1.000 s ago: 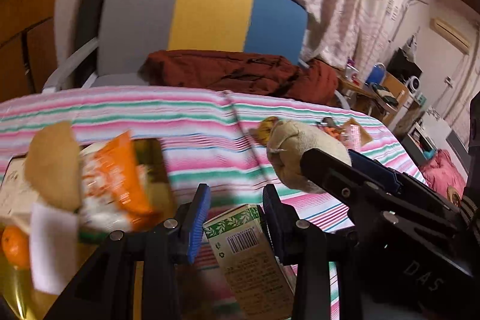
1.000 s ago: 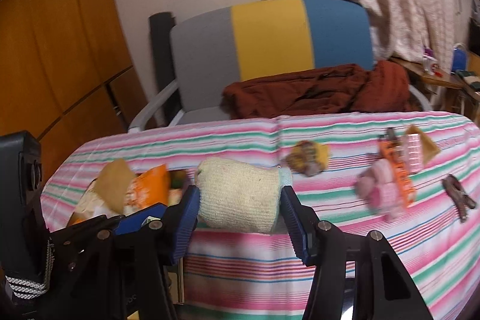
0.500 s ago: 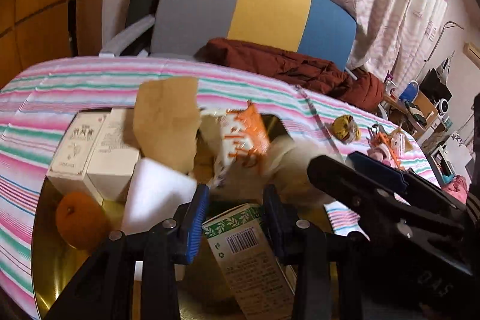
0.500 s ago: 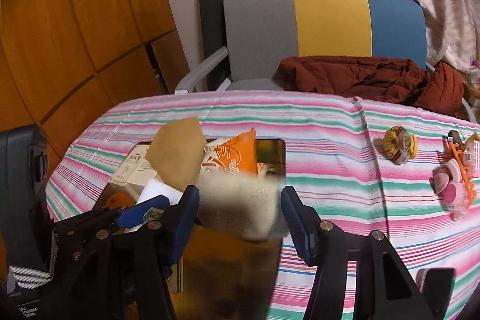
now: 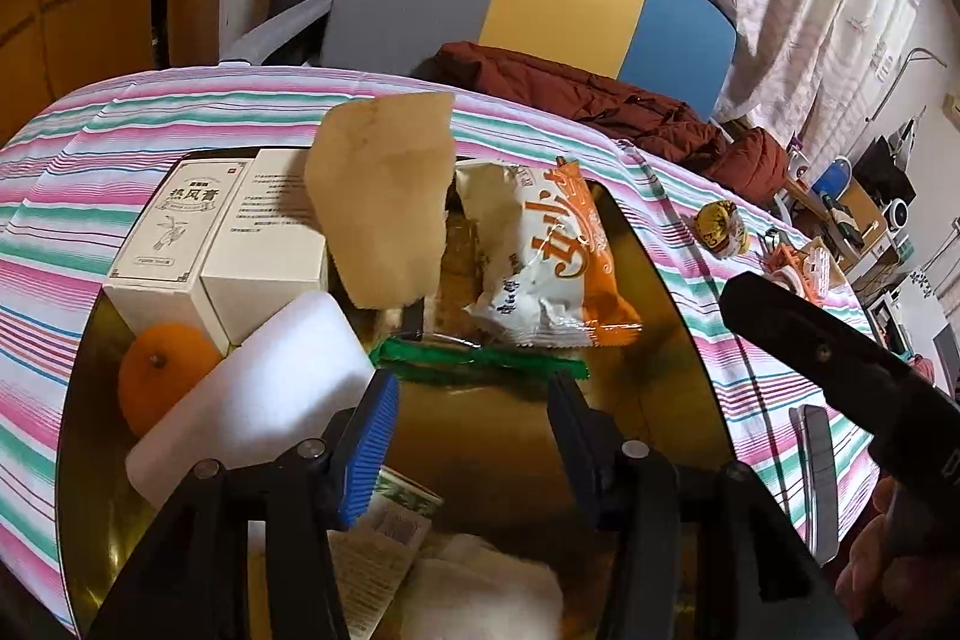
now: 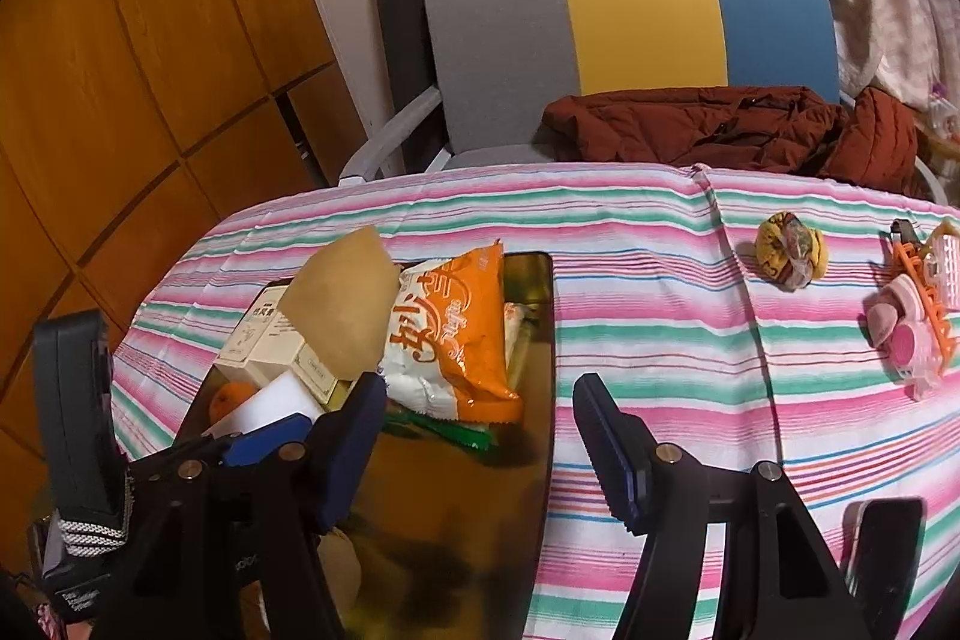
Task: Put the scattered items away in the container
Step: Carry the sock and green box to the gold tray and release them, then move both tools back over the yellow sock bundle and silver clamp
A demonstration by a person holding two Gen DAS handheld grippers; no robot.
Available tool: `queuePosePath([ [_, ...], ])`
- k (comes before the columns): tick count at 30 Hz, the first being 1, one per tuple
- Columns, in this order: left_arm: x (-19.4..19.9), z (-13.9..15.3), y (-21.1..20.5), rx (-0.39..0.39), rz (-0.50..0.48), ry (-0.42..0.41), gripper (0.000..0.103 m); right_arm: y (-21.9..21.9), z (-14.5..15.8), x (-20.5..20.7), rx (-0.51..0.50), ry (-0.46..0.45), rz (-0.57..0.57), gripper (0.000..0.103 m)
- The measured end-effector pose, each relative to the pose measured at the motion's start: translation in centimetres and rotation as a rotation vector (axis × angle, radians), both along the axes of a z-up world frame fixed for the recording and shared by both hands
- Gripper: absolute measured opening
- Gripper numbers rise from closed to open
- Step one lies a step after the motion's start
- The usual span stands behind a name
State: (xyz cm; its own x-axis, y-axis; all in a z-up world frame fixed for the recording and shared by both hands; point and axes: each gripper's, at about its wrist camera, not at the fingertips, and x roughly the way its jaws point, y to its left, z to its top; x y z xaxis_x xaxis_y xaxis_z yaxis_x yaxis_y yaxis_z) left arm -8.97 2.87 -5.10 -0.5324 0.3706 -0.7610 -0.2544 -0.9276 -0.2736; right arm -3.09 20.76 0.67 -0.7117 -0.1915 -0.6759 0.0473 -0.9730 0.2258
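A gold tray (image 5: 672, 292) on the striped cloth holds white boxes (image 5: 210, 244), an orange (image 5: 162, 370), a white sponge (image 5: 264, 388) and an orange snack bag (image 5: 552, 262). My left gripper (image 5: 471, 436) hangs over the tray's near end, its jaws opening with nothing between them. Just under it, a green-leaf carton (image 5: 384, 532) and a cream knitted roll (image 5: 486, 592) lie in the tray. My right gripper (image 6: 480, 451) is above the tray's (image 6: 543, 340) near right corner, its jaws also opening and empty.
A yellow wrapped ball (image 6: 791, 250) and pink and orange hair clips (image 6: 912, 316) lie on the cloth to the right. A dark phone (image 6: 882, 538) rests near the front edge. Behind the table stands a chair (image 6: 636, 28) with a brown jacket.
Both grippers swung left and down over the tray. The left one let go of the carton, the right one let go of the knitted roll, and both sets of jaws widened.
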Motion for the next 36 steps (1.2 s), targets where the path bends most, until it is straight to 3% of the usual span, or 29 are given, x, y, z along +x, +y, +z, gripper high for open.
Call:
queuePosePath([
  [13, 0.4, 1.5, 0.1, 0.003, 0.02, 0.032, 0.052, -0.7, 0.3, -0.3, 0.032, 0.02, 0.024, 0.066],
  [36, 0.5, 4.2, 9.1, -0.01, -0.134, 0.071, 0.052, 8.6, 2.5, -0.4, 0.063, 0.055, -0.133, 0.066],
])
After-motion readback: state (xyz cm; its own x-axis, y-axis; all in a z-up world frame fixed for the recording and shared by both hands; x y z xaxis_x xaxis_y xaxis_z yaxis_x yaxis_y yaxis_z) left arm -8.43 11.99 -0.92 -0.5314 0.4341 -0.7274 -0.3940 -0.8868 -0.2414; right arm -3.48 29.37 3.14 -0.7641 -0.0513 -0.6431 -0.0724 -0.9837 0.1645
